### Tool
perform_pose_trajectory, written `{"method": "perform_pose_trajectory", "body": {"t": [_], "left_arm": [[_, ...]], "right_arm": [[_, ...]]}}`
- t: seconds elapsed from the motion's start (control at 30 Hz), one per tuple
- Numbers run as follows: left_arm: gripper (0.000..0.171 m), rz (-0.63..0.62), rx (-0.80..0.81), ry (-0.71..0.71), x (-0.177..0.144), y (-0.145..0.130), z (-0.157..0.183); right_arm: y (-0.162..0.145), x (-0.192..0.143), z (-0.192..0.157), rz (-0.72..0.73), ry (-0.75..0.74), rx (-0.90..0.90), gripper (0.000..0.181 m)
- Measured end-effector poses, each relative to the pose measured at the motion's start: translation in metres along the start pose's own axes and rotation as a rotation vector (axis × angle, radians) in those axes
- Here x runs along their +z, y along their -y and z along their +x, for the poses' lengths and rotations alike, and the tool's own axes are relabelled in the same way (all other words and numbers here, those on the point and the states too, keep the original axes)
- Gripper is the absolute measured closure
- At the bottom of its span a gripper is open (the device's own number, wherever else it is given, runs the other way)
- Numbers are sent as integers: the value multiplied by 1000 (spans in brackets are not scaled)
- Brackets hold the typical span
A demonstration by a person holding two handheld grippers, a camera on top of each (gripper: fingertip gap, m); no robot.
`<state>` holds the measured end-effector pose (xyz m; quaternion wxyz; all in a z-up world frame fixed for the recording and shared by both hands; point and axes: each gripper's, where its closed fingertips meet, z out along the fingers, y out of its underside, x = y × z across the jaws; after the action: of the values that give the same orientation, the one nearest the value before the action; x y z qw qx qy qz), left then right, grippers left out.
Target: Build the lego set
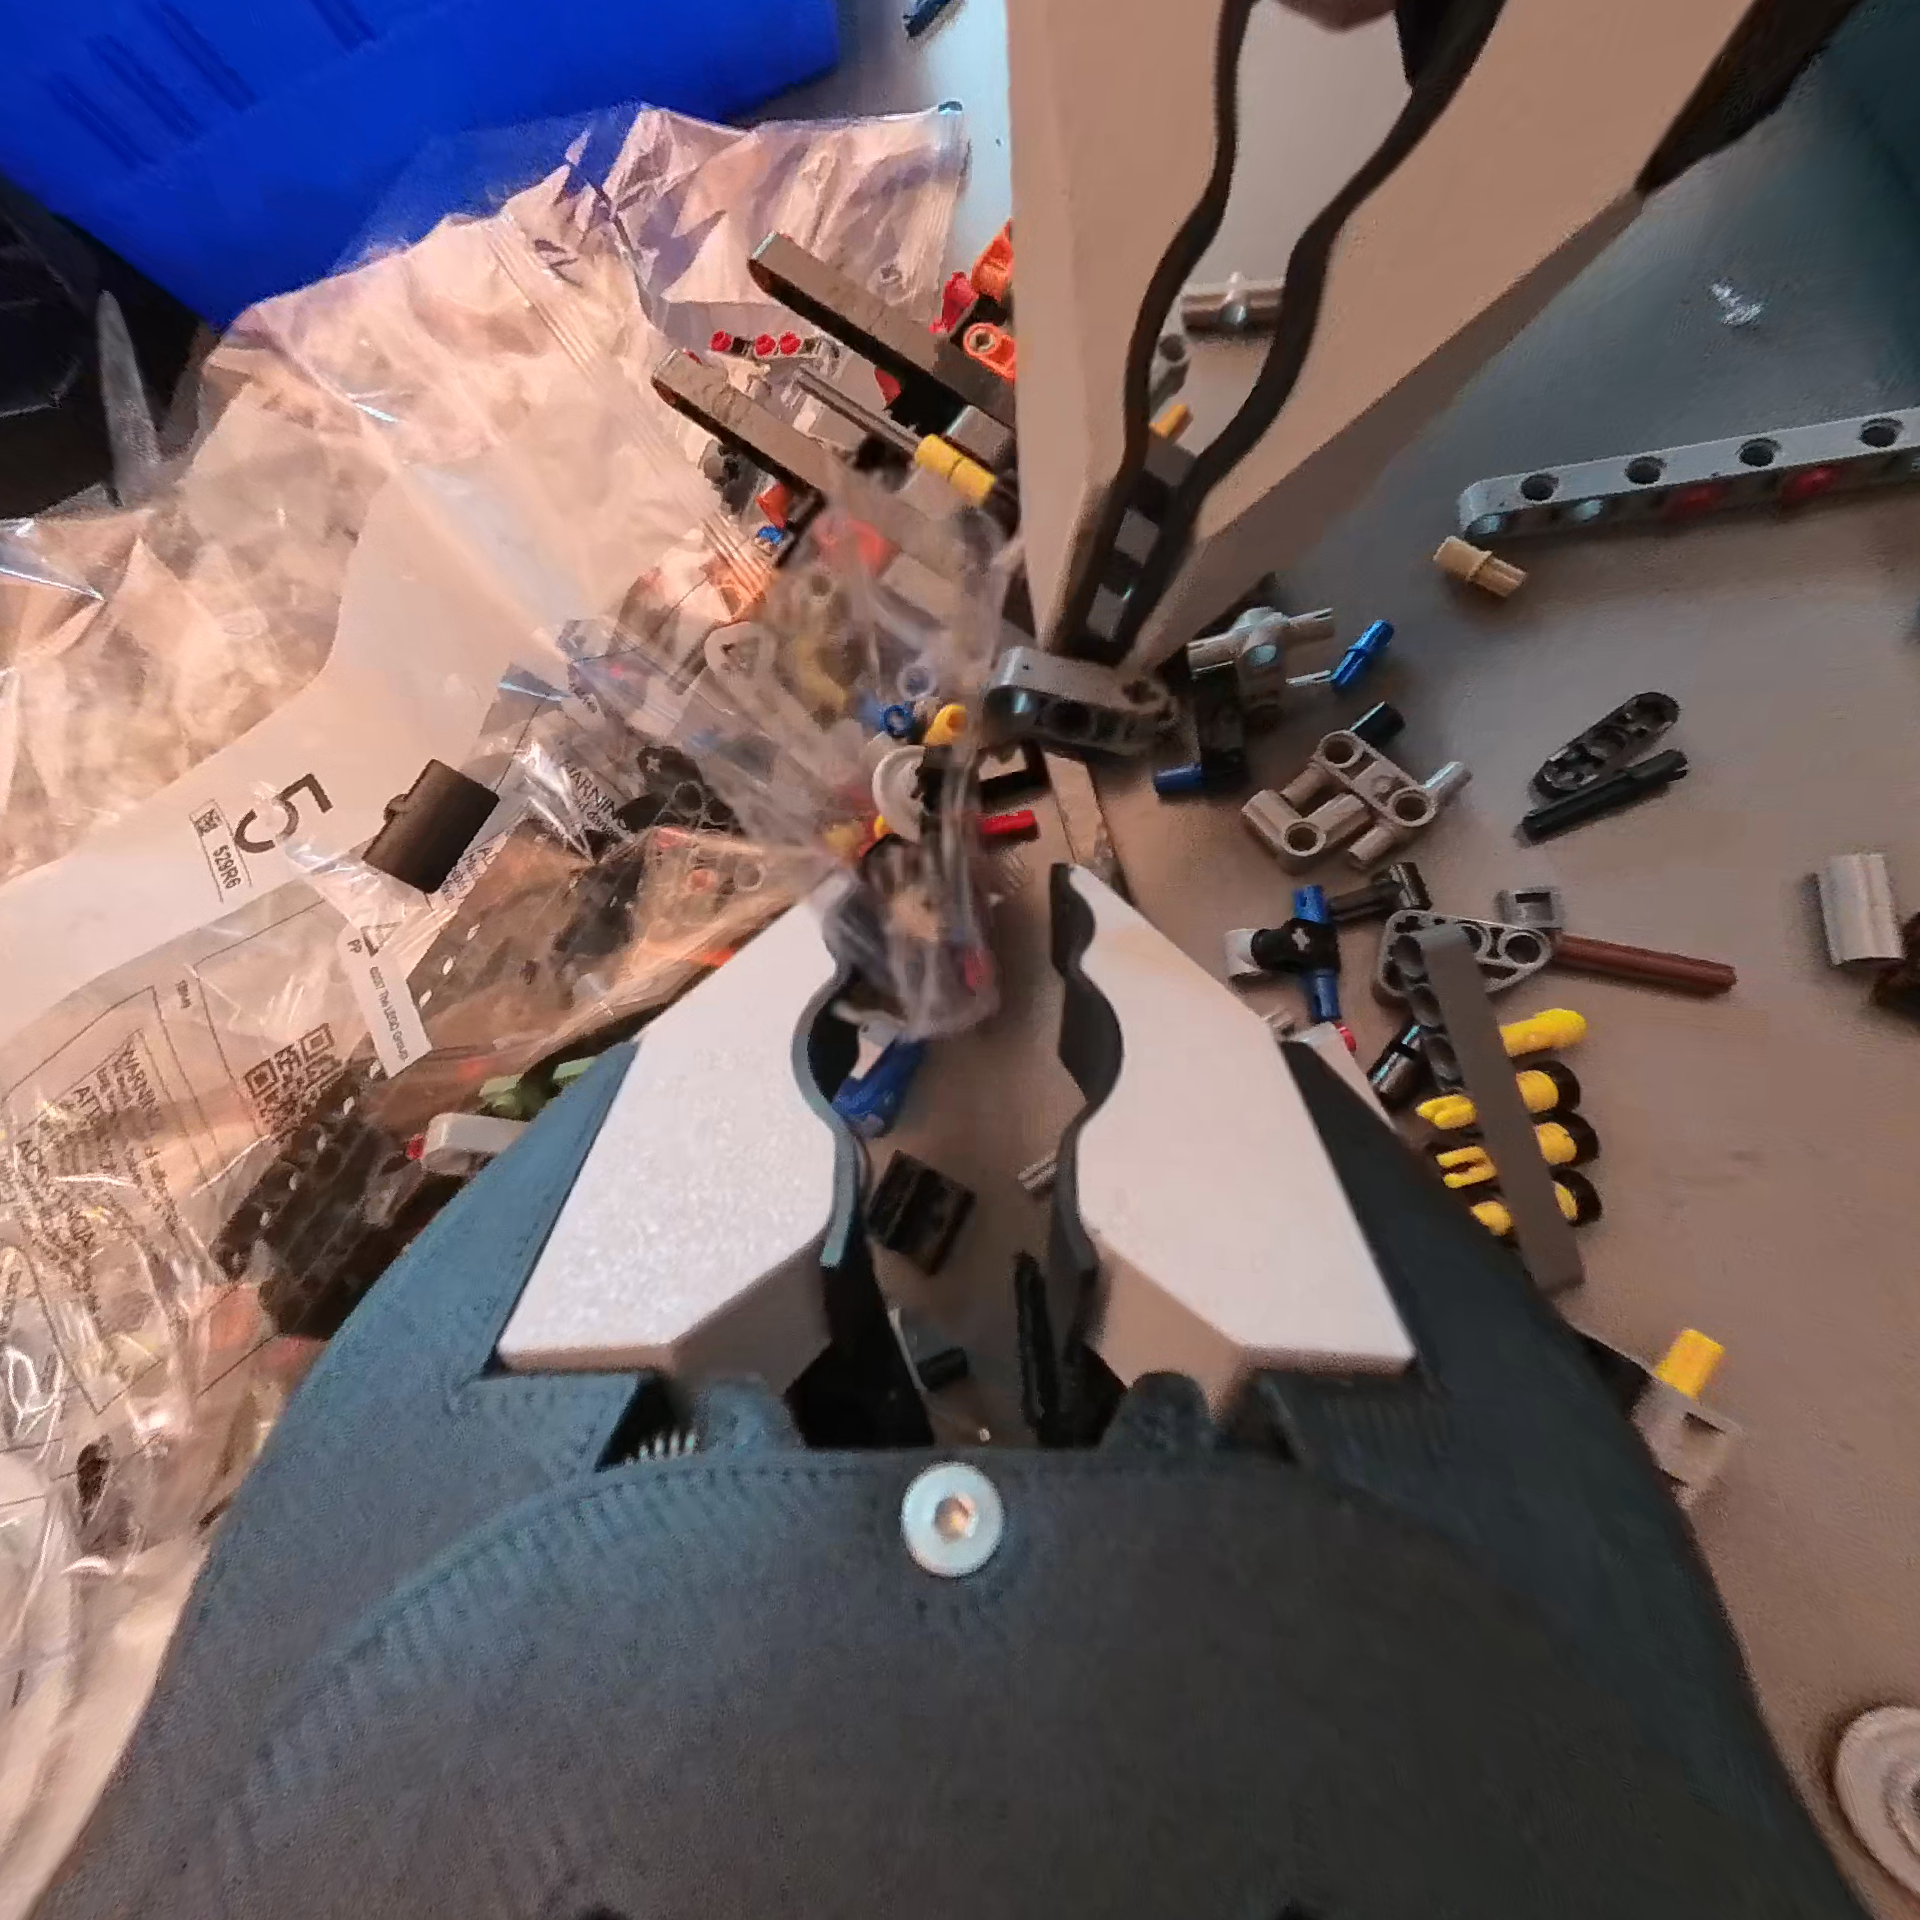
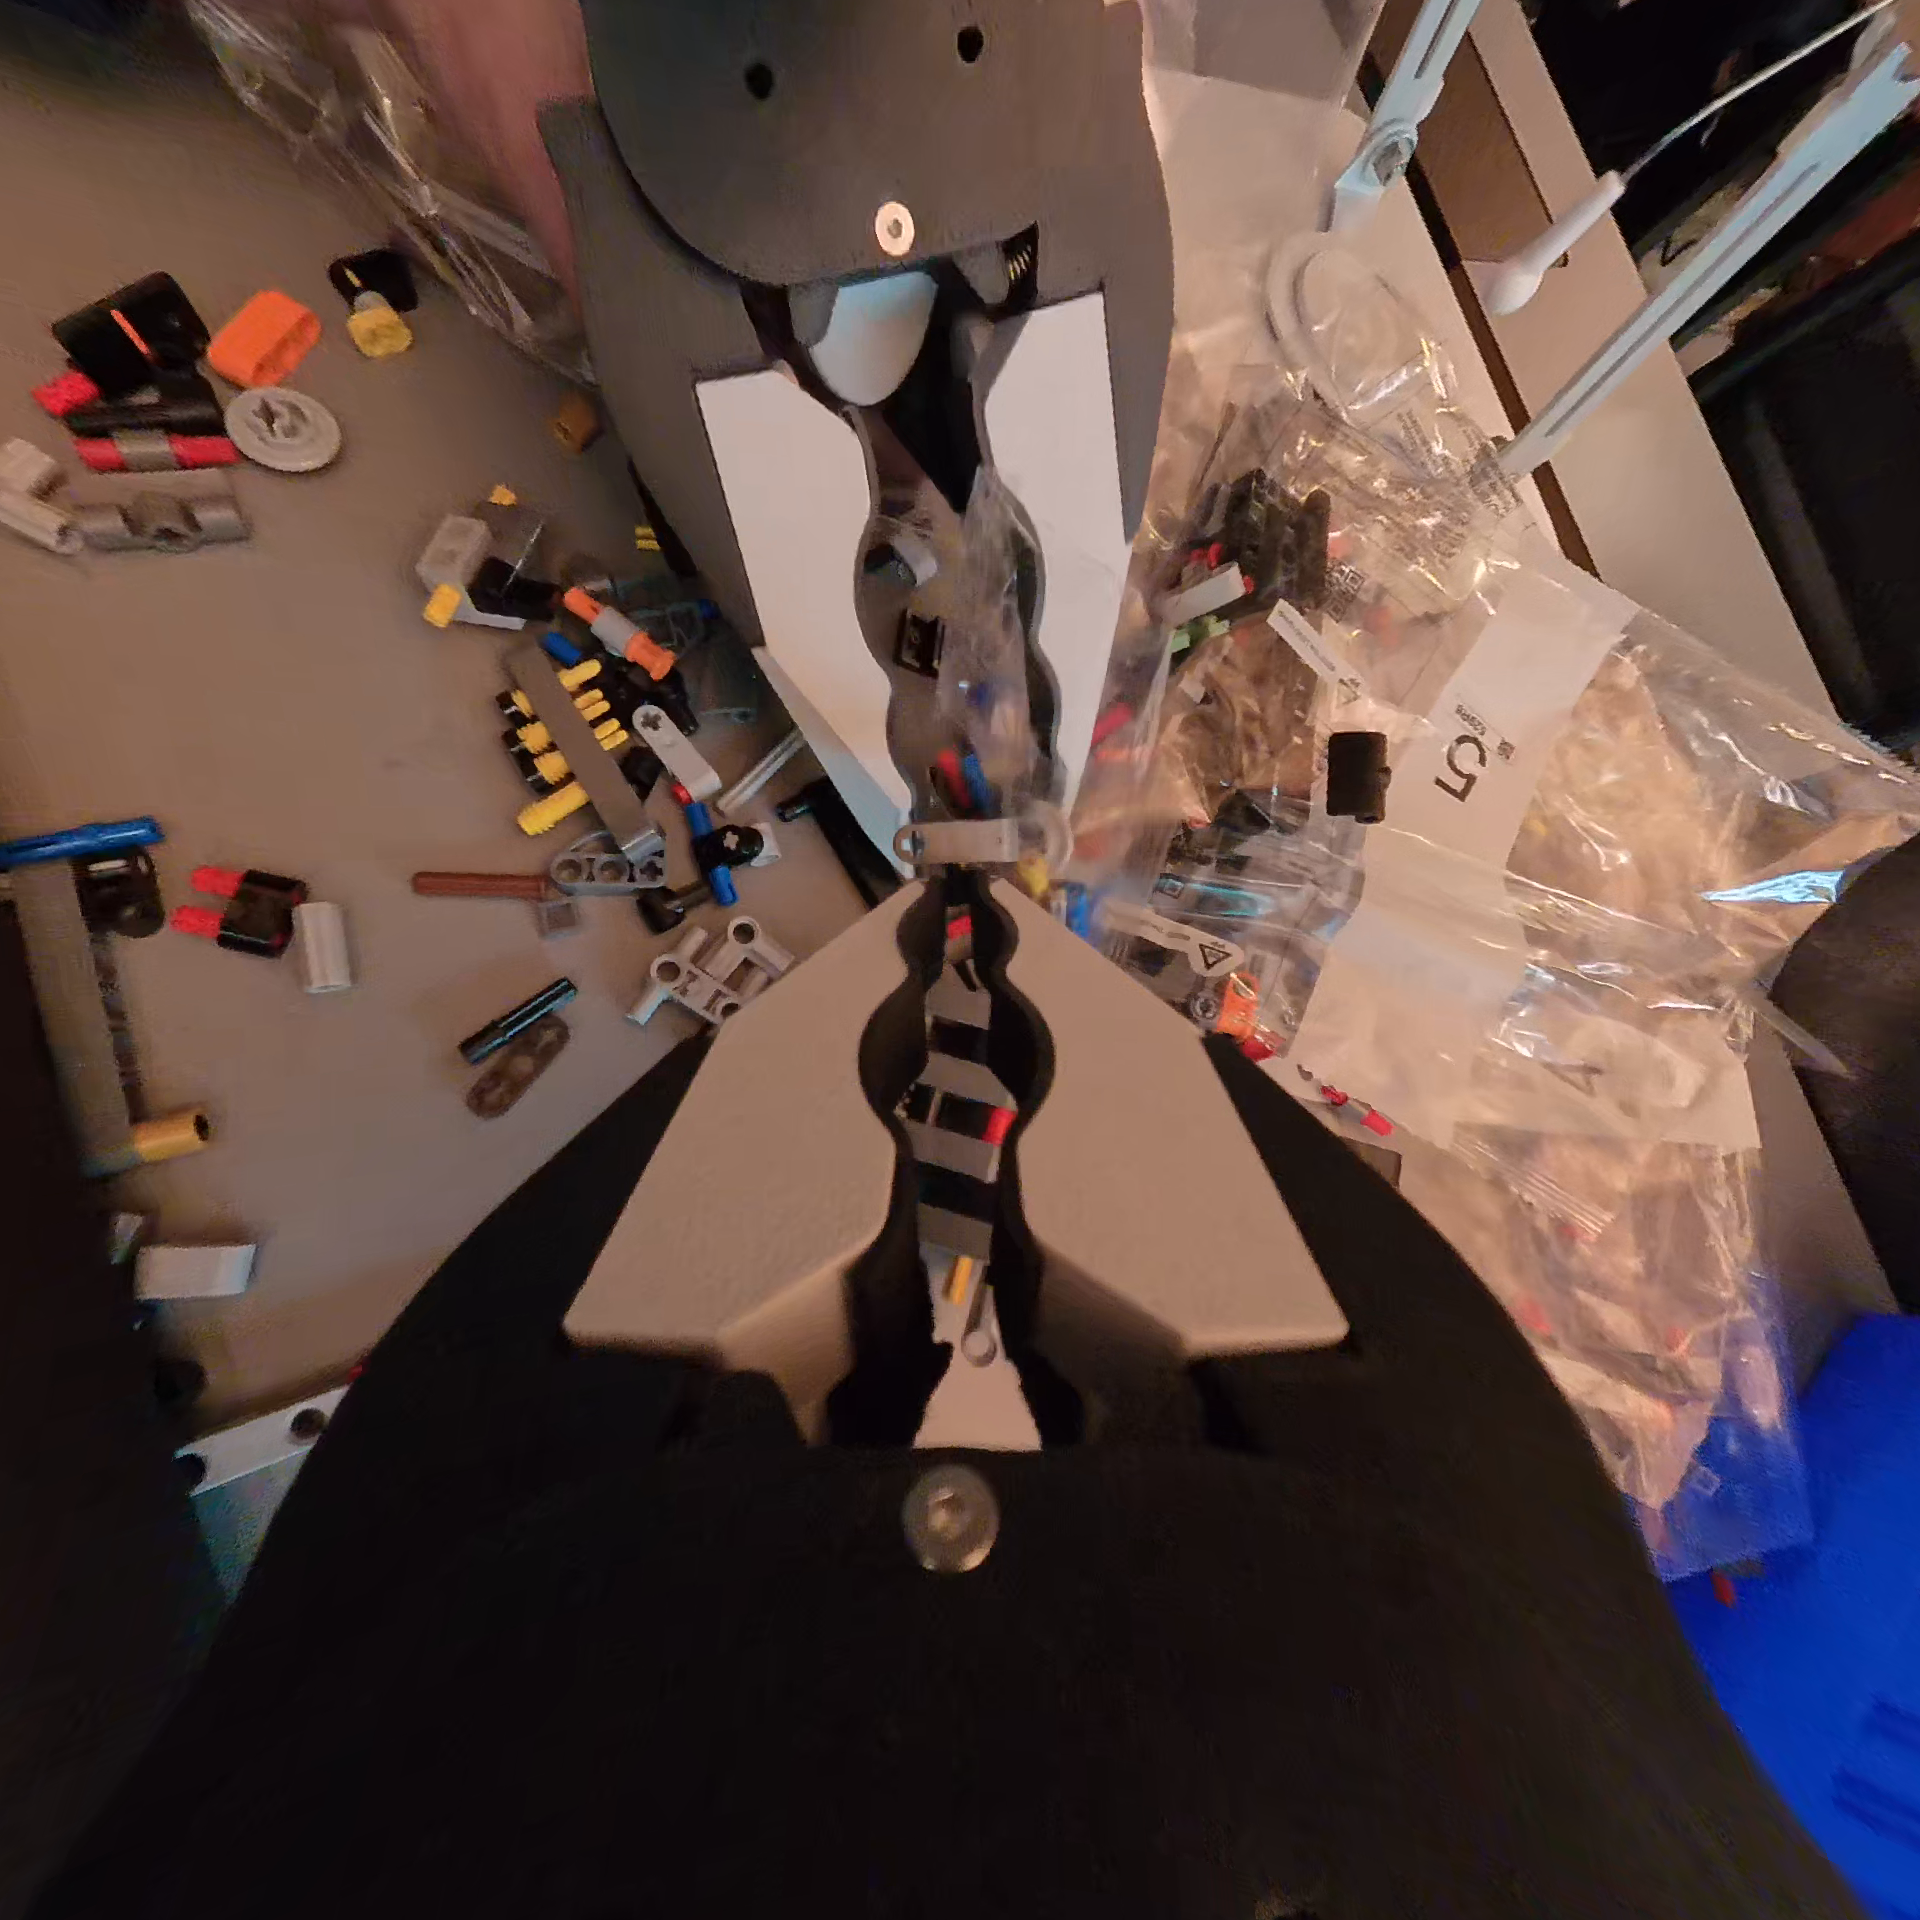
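Left wrist view: left claw (image 1: 951,997) has its jaws parted by a modest gap, with a small clear bag of pieces (image 1: 920,935) bunched between the fingertips. Whether the pads actually pinch the plastic cannot be told; the bag is blurred.

Right claw (image 1: 1107,634) comes in from the far side, tips almost meeting the left claw's. Its jaws are nearly closed around a grey and black beam assembly (image 1: 1127,561) that runs lengthwise between the fingers, with a light grey beam (image 1: 1070,701) crossing at the tip.

Right wrist view: same assembly (image 2: 951,1122) sits down the channel of the right claw (image 2: 961,904), gripped on both sides. Left claw (image 2: 977,810) is opposite, bag (image 2: 987,665) hanging in its gap.

Loose lego parts (image 1: 1351,800) are scattered on the grey surface (image 1: 1714,1195) on the right of the left wrist view. Larger sealed bags (image 1: 312,779) are piled on the left. Blue bin (image 1: 364,114) at far left.
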<state>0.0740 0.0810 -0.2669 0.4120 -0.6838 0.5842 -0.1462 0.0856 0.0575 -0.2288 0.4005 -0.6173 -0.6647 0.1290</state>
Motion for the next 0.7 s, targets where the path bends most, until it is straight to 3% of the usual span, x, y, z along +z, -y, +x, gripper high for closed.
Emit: {"method": "perform_pose_trajectory", "body": {"t": [0.43, 0.7], "left_arm": [[122, 86, 26, -16, -16, 22, 5], [145, 123, 57, -21, -11, 28, 10]], "right_arm": [[7, 5, 5, 51, -20, 29, 180], [8, 7, -1, 47, -10, -1, 180]]}}
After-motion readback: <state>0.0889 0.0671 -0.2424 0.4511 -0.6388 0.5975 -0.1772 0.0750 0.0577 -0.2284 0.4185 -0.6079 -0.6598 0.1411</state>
